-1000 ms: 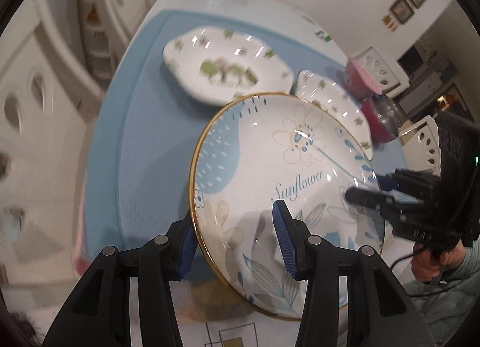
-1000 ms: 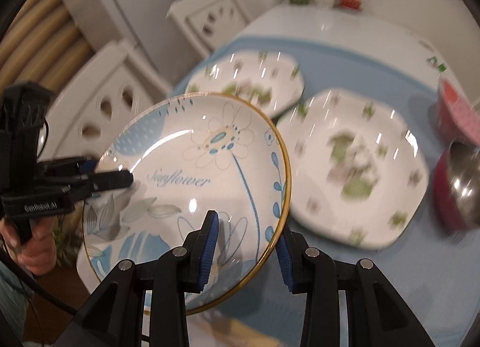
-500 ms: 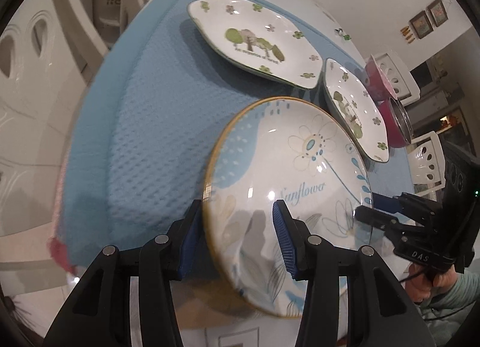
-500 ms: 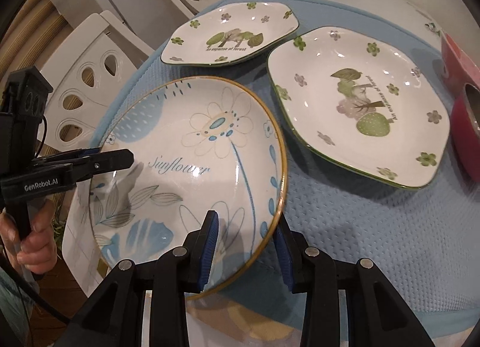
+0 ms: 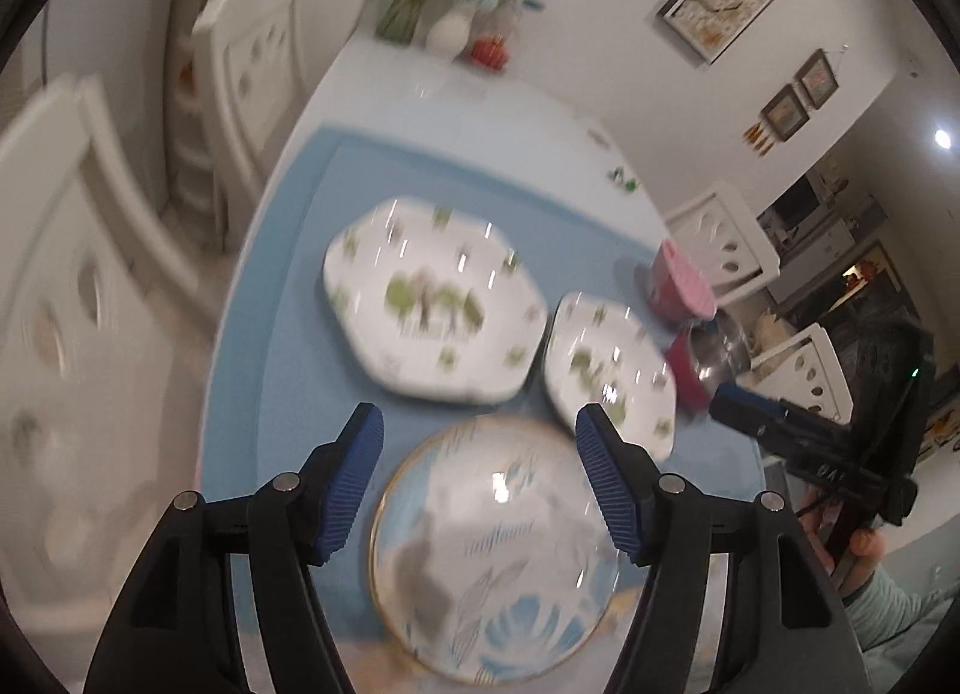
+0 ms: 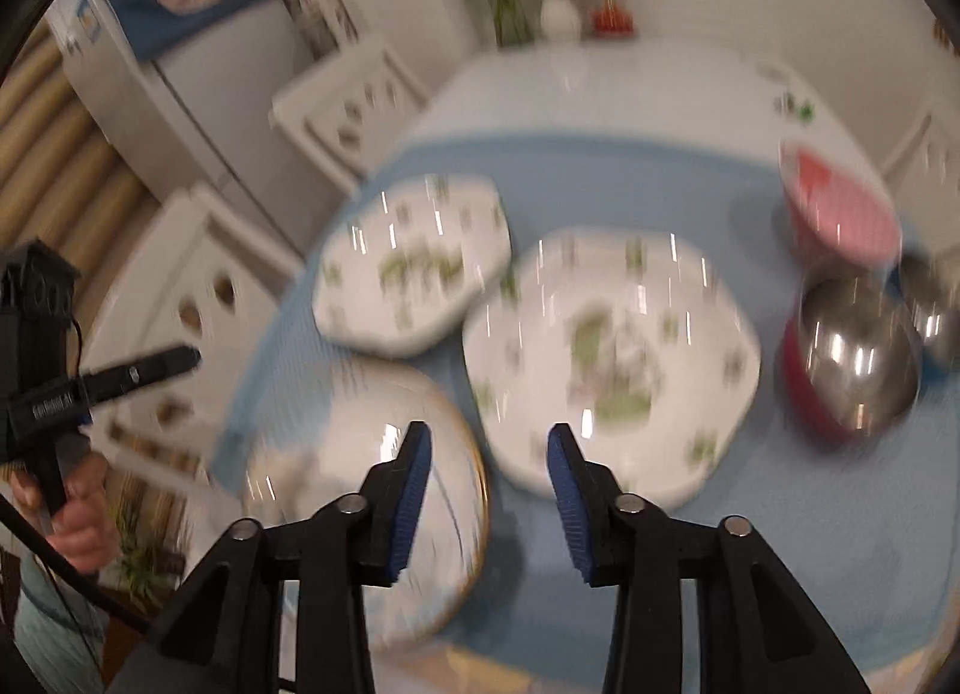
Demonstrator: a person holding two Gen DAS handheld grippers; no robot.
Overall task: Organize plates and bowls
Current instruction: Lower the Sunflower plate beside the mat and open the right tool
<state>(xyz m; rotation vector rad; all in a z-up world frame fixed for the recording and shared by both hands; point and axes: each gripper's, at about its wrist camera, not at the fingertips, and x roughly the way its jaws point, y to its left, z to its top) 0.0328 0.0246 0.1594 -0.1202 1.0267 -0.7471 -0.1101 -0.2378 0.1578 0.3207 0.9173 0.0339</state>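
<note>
The round gold-rimmed Sunflower plate [image 5: 498, 562] lies on the blue mat at the table's near edge; it also shows in the right wrist view [image 6: 336, 454]. My left gripper [image 5: 480, 478] is open and empty above it. My right gripper [image 6: 489, 484] is open and empty, just right of the plate. Two white plates with green prints lie farther back: a far one [image 5: 432, 298] [image 6: 414, 280] and a right one [image 5: 606, 370] [image 6: 612, 358]. Both views are blurred.
A pink bowl [image 6: 840, 208] and a red bowl with a steel inside [image 6: 852, 358] stand at the right of the blue mat [image 6: 600, 171]. White chairs [image 5: 84, 286] flank the table. A vase [image 5: 447, 30] stands at the far end.
Both grippers have let go of the Sunflower plate, opened and pulled up and back. The plate now lies on the mat at the near edge.
</note>
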